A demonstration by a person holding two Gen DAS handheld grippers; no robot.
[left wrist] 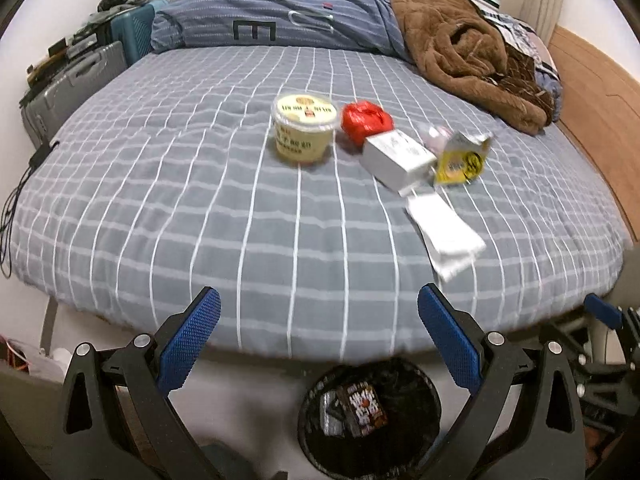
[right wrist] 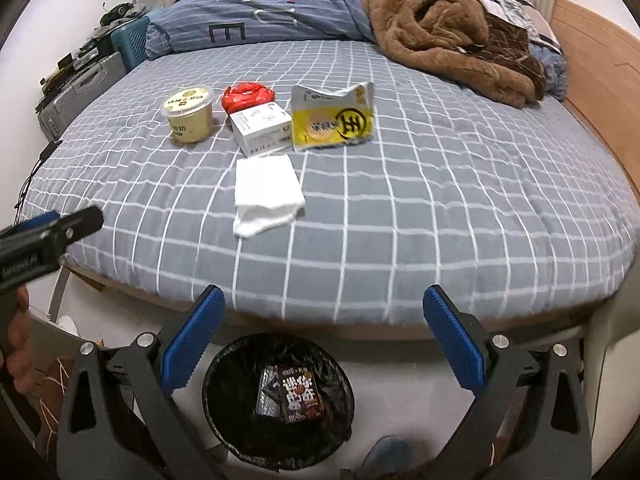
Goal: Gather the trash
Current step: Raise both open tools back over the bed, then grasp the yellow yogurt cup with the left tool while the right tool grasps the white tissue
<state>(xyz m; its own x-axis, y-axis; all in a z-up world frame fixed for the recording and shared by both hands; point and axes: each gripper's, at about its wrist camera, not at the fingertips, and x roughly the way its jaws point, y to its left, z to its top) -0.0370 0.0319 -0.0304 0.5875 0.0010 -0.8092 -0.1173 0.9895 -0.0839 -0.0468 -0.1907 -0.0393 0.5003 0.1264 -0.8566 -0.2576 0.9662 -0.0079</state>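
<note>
Trash lies on a grey checked bed: a yellow lidded cup, a red crumpled wrapper, a white box, a yellow snack packet and a white tissue. A black-lined bin stands on the floor below the bed's edge, with a dark packet inside. My left gripper is open over the bed's near edge, holding nothing. My right gripper is open and holding nothing too.
A blue striped duvet and a brown fleece blanket are piled at the far side. Grey cases stand left of the bed, a wooden headboard on the right. A hand holds the left gripper.
</note>
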